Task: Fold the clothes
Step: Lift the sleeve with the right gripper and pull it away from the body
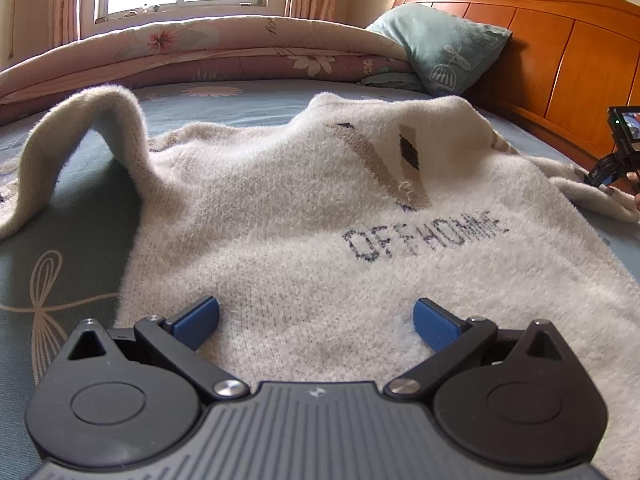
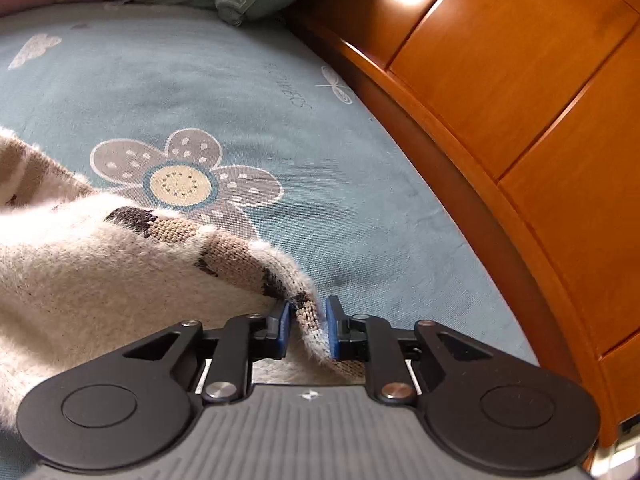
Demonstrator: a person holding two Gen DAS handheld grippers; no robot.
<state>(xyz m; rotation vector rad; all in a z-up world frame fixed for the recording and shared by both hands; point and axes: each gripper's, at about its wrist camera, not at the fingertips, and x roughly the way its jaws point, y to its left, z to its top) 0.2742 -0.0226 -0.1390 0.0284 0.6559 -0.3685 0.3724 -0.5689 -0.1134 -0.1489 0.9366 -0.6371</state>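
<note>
Sweater [image 1: 304,216] spread face-up on bed [image 2: 240,80], unfolded | left gripper [image 1: 316,322] above its hem, jaws wide apart, empty | right gripper [image 2: 307,330] jaws slightly apart around its sleeve [image 2: 248,248] edge | folding barely begun

A fuzzy, long-napped knit is seen in the cream sweater [image 1: 280,208] — its sleeve edge [image 2: 240,248] shows coarser tan stitches. The bedsheet [image 2: 280,80] is smooth, matt printed cloth. The headboard [image 2: 520,100] is glossy varnished wood — window glare is mirrored.
</note>
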